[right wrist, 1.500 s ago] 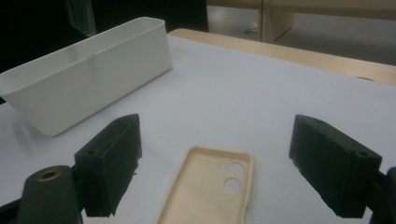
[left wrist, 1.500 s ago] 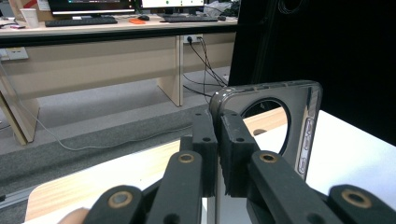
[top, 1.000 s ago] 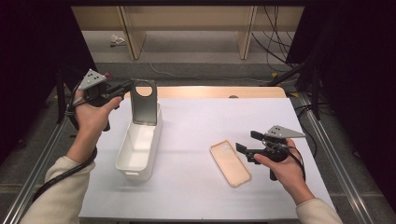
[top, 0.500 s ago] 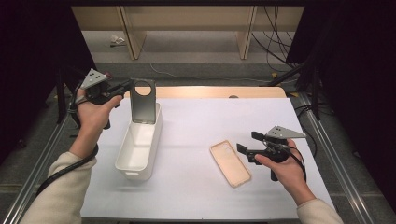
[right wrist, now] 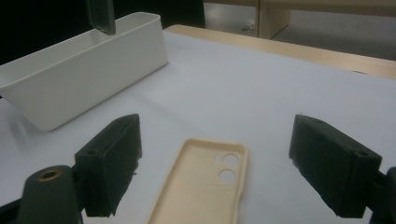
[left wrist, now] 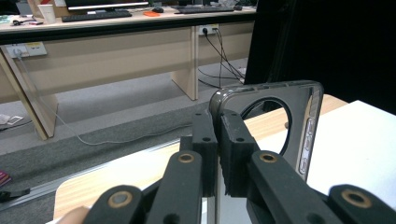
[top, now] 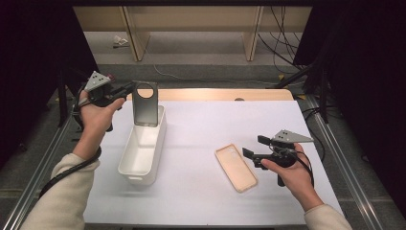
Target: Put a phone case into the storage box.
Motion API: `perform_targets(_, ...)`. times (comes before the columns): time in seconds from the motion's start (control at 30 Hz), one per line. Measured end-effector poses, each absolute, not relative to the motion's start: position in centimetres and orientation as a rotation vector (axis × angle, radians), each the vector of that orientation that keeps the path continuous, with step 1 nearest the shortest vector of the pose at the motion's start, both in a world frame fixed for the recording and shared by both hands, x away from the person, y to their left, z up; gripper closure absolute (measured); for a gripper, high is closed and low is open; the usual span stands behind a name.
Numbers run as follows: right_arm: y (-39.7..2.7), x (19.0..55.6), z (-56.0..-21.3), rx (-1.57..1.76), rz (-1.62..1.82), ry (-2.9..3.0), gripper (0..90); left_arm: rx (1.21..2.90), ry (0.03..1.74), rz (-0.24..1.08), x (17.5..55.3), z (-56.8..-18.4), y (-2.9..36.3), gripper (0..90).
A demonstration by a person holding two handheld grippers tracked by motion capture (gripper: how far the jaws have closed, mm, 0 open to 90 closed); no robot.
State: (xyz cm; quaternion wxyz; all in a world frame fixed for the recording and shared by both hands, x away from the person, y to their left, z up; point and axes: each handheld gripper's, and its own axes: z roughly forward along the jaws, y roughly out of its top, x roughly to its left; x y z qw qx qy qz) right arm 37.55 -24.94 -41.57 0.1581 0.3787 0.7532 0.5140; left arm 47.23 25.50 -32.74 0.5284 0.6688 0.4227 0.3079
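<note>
Over white bin, left claw grips dark case w/ lower end inside.

I read the dark phone case as glossy smooth plastic, its rim catching light. The beige phone case looks matt and rubbery. The white bin is smooth, satin plastic. My table has a matt white top with a wooden edge.
</note>
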Motion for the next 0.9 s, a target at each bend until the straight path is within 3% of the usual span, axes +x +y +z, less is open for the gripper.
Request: perform_targets(0.9, -25.0, 37.6, -41.7, 1.088, 1.467, 2.16, 17.8, 1.606, 1.047, 0.742, 49.2, -34.0, 25.6, 88.4)
